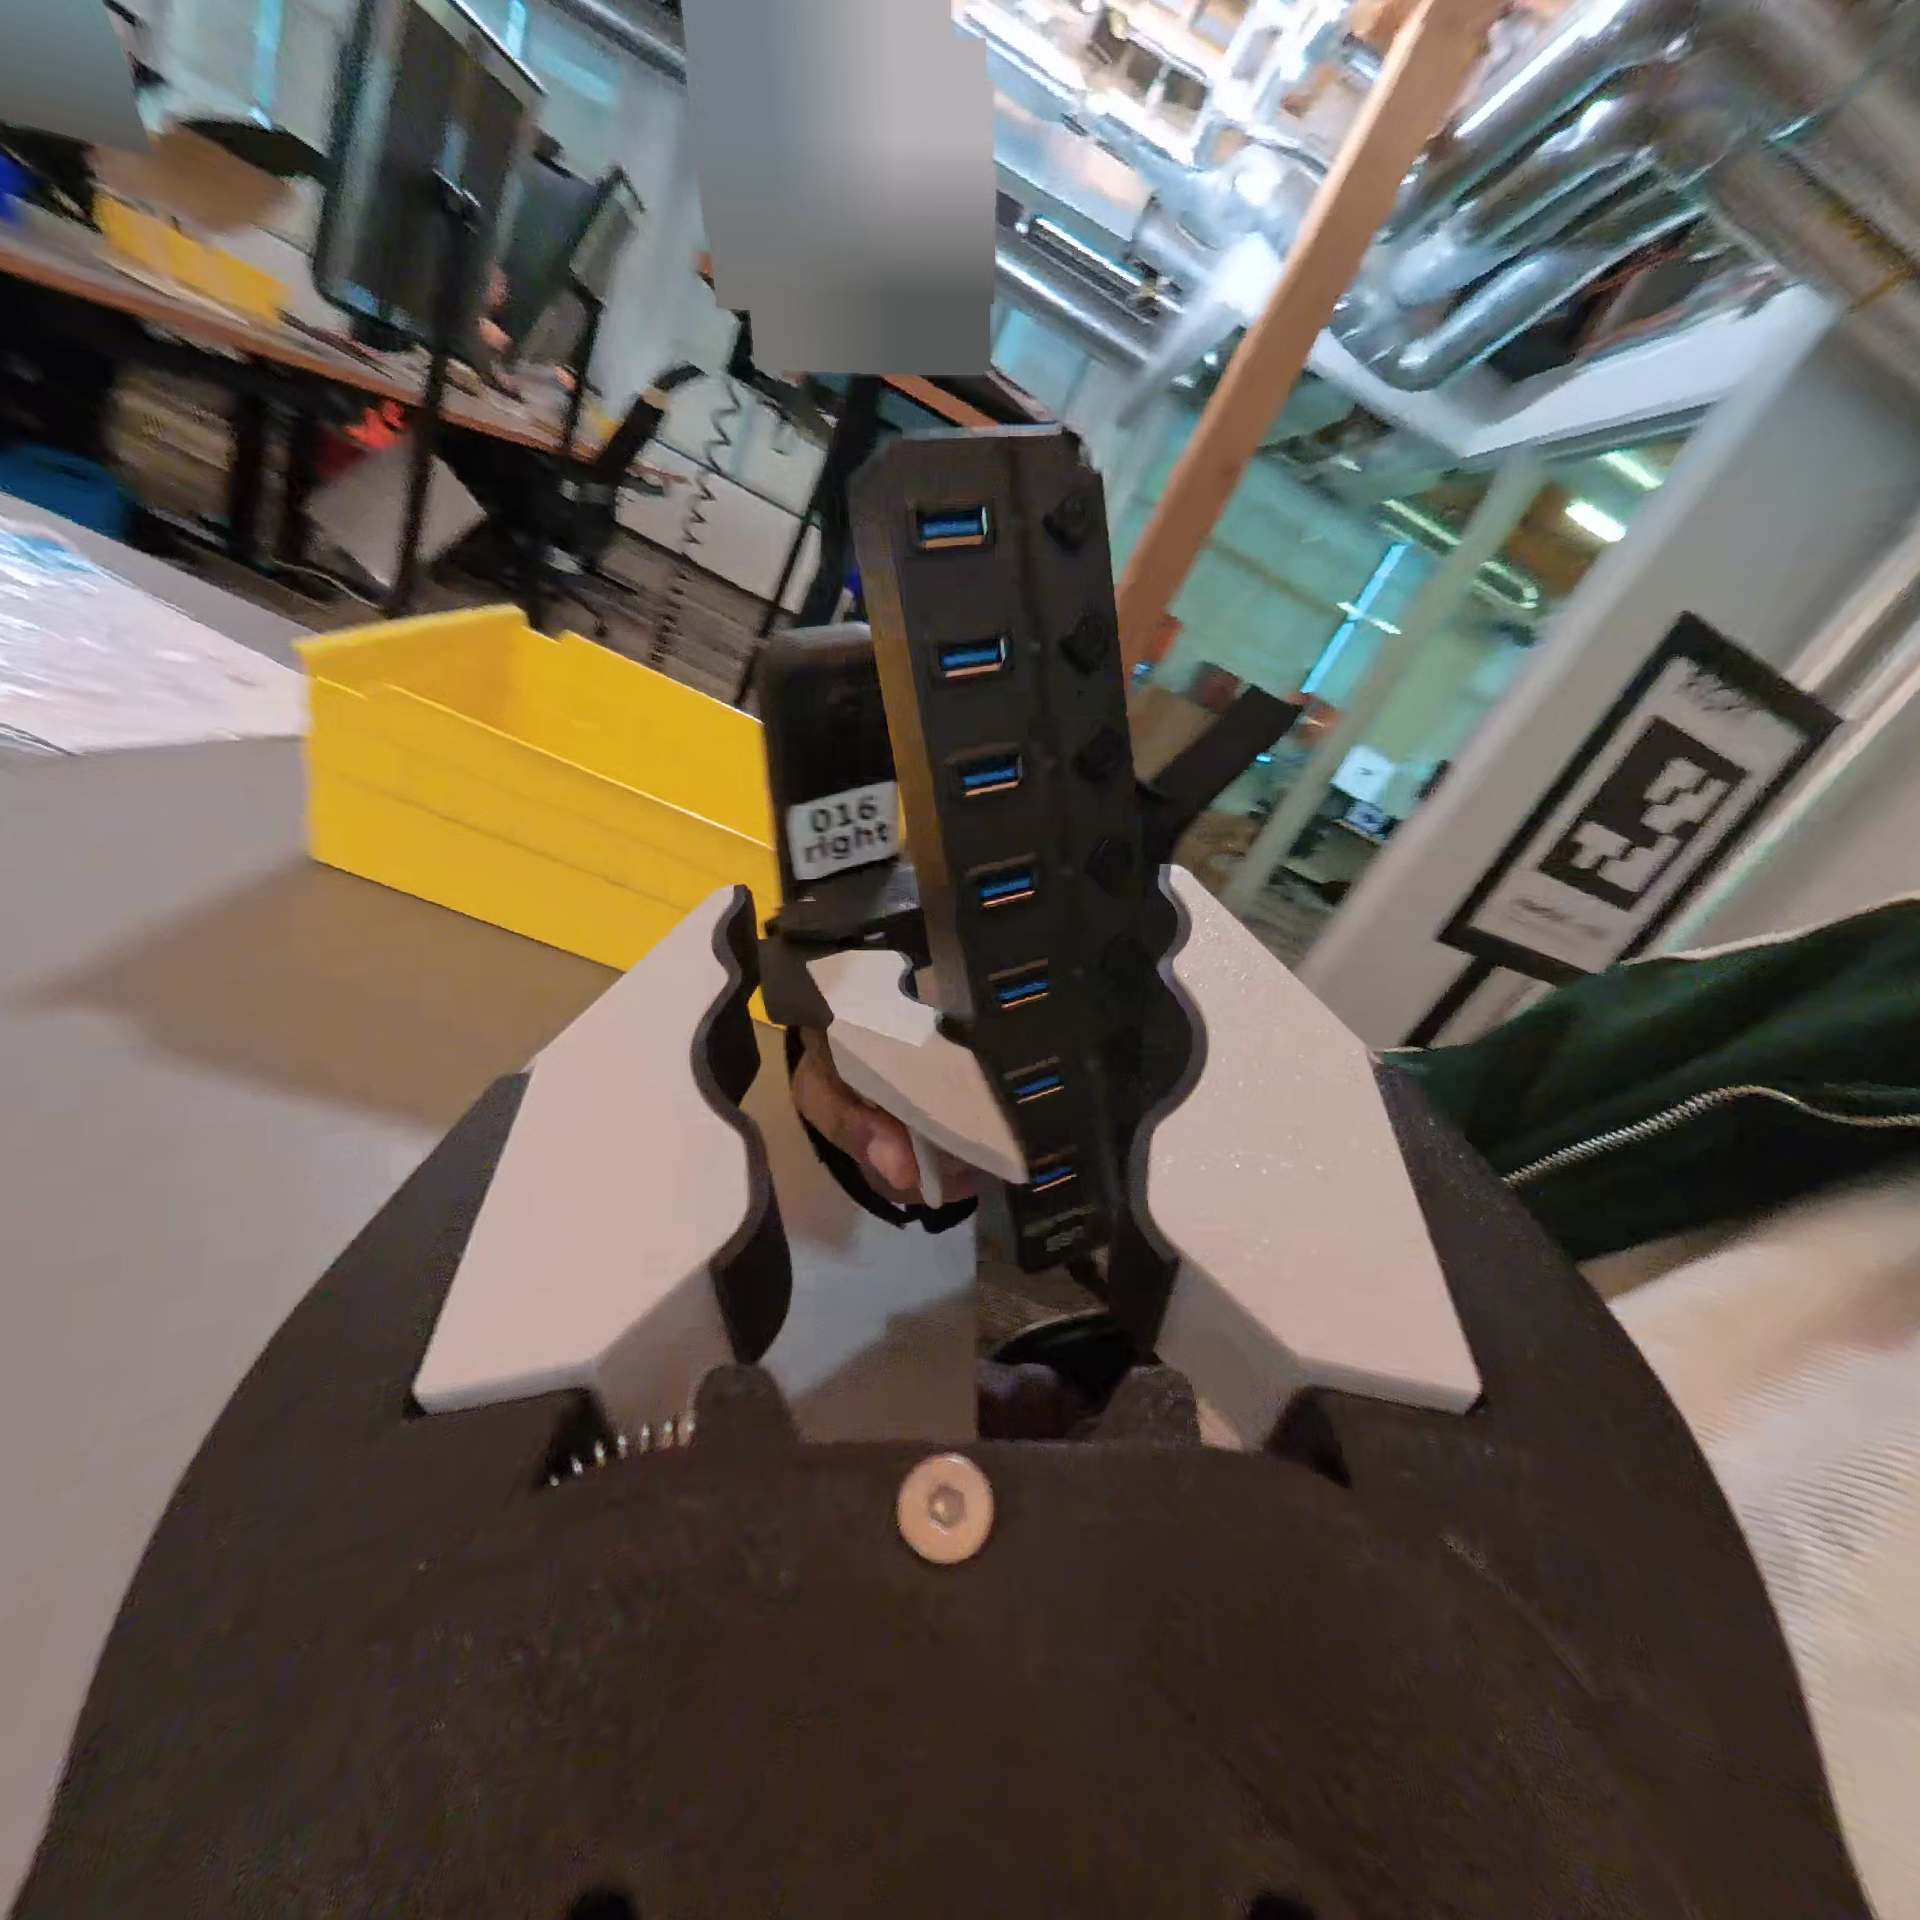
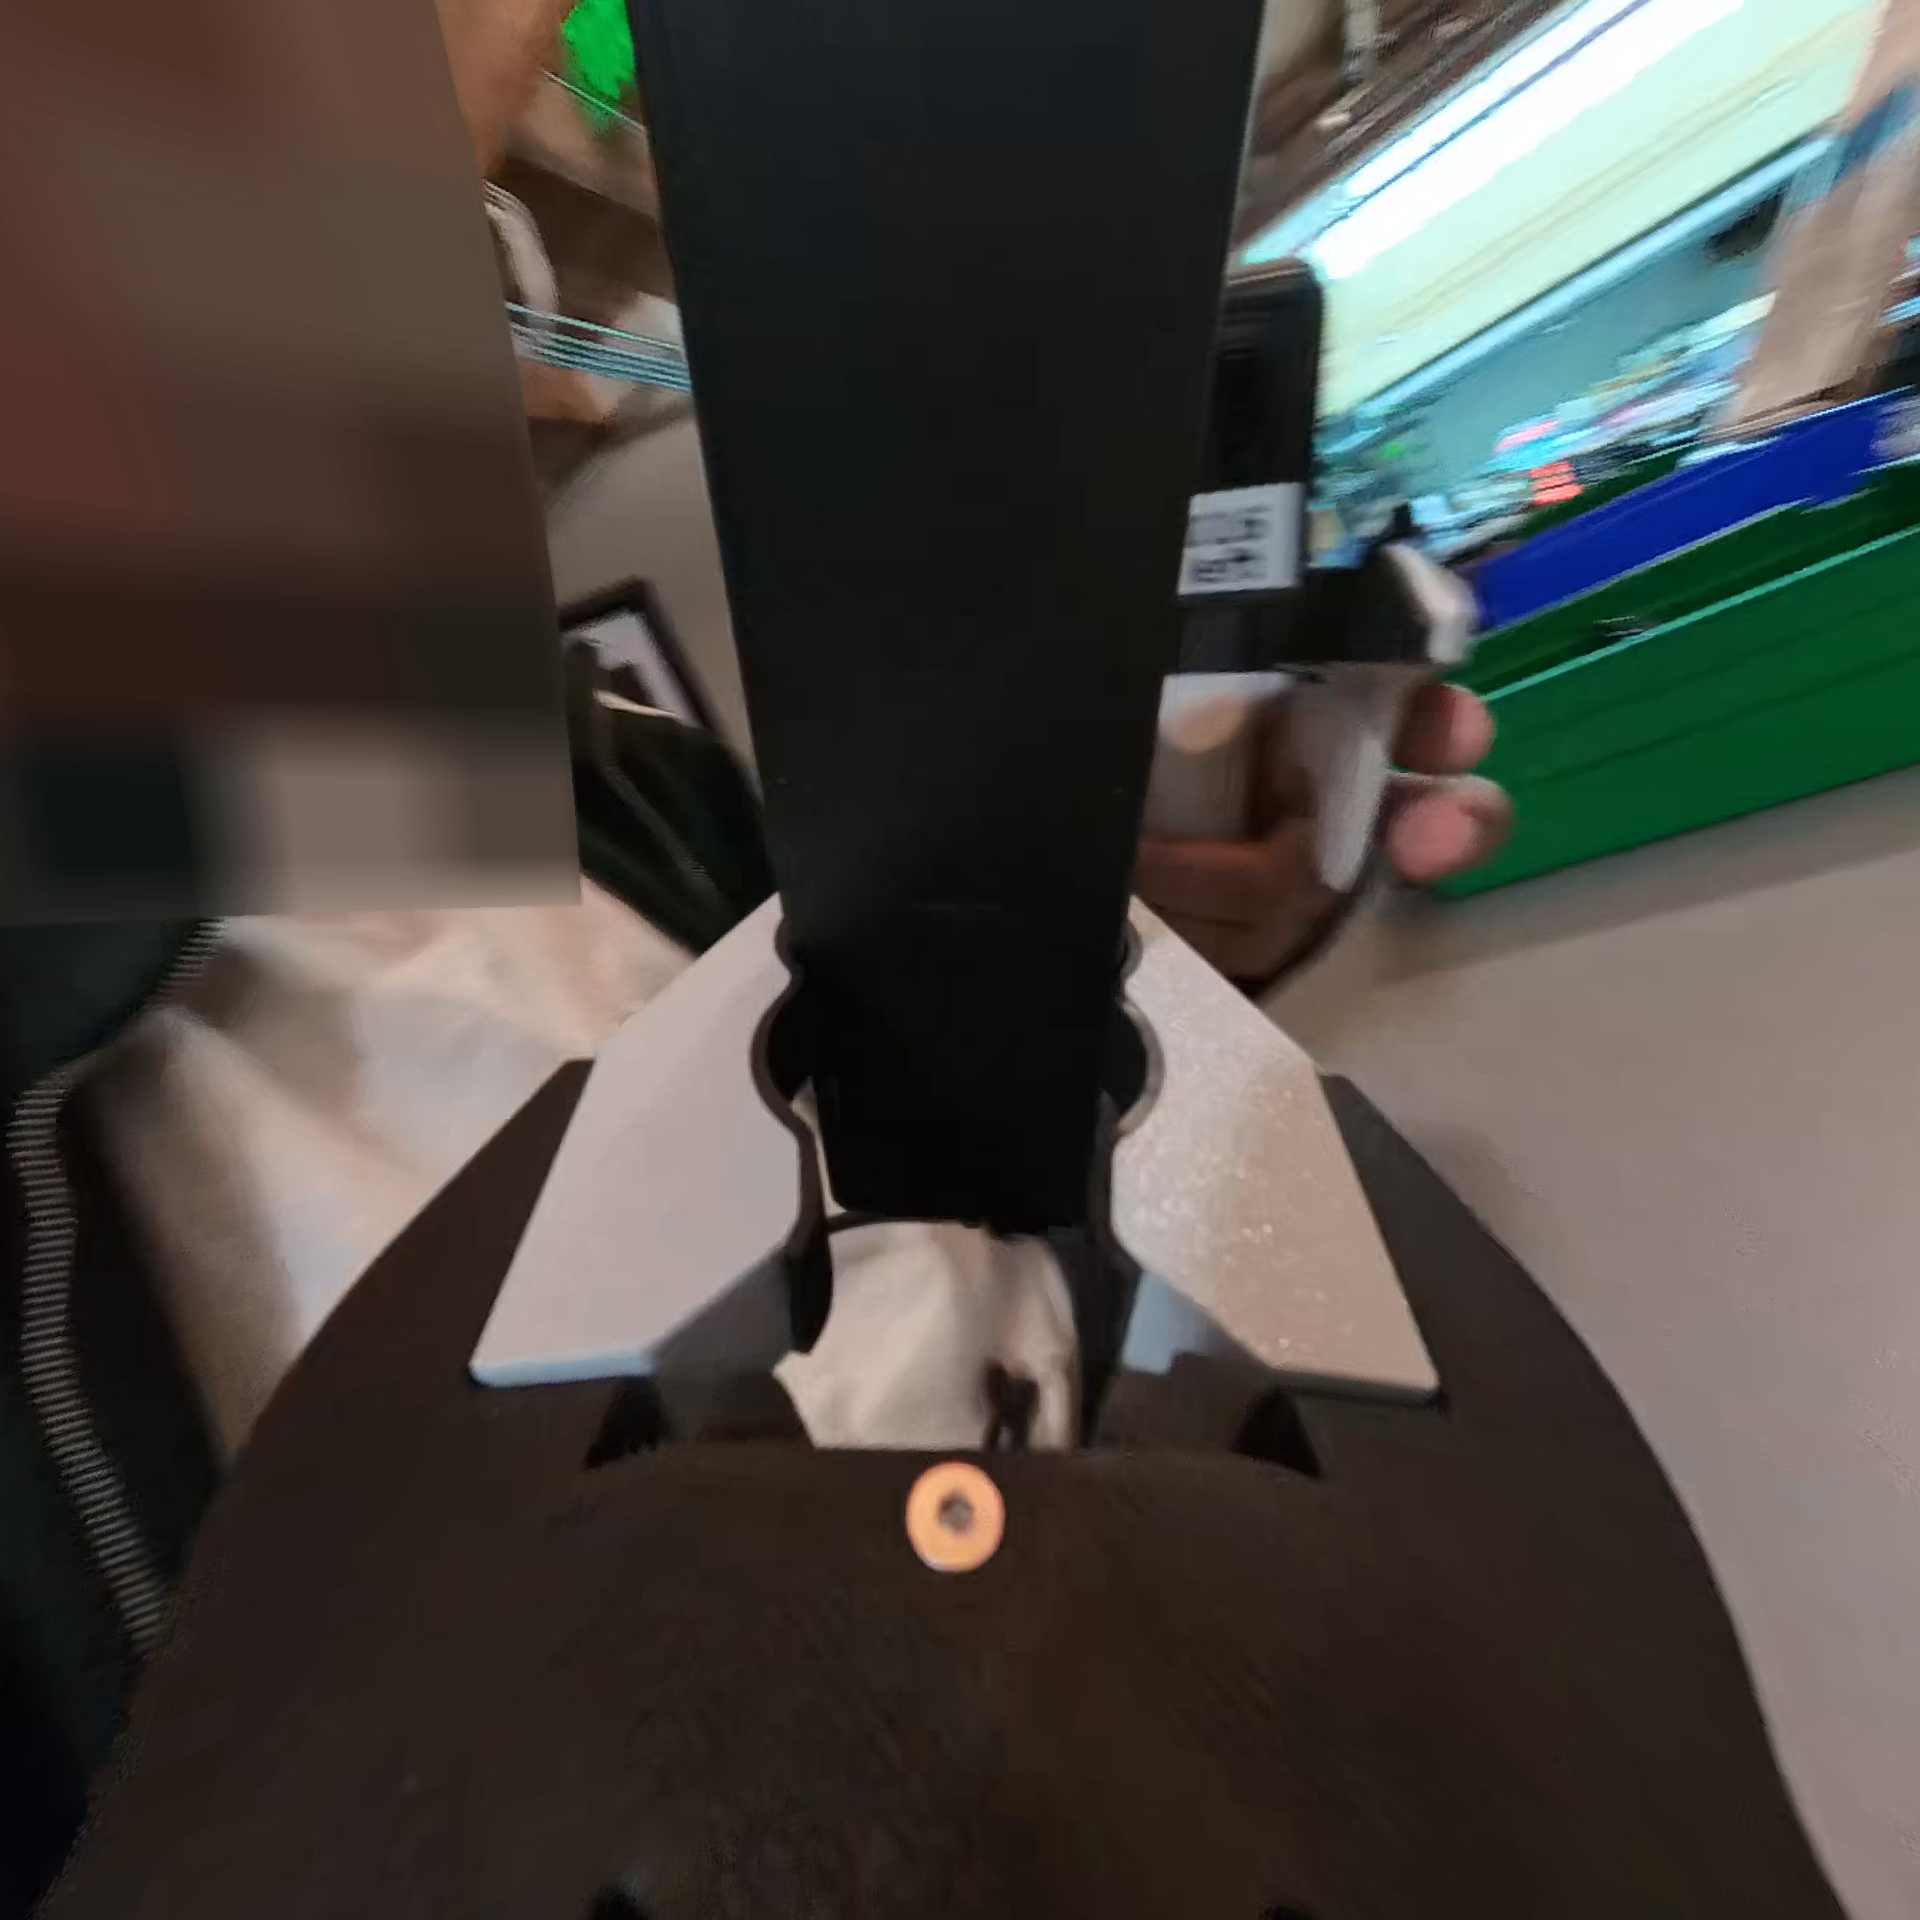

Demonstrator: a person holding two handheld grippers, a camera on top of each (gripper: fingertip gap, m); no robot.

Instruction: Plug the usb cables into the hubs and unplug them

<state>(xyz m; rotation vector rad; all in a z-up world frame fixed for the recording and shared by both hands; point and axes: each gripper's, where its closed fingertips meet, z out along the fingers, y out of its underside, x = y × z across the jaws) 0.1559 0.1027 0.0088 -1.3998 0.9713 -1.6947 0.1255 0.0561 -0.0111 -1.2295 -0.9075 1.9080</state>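
Yellow bin [image 1: 540, 769] on grey table [image 1: 208, 1039]; green bin [image 2: 1683, 707], framed marker sign [image 1: 1642, 800].

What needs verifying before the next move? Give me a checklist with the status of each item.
1. Right gripper clamped on the long black plastic USB hub's lower end: ok.
2. Hub's blue ports facing the left gripper: ok.
3. Visible ports free of plugs: ok.
4. Left gripper holding a USB cable: not ok; it is open, with no plug in it.
5. Cable's whereabouts: cannot tell, none clearly in view.
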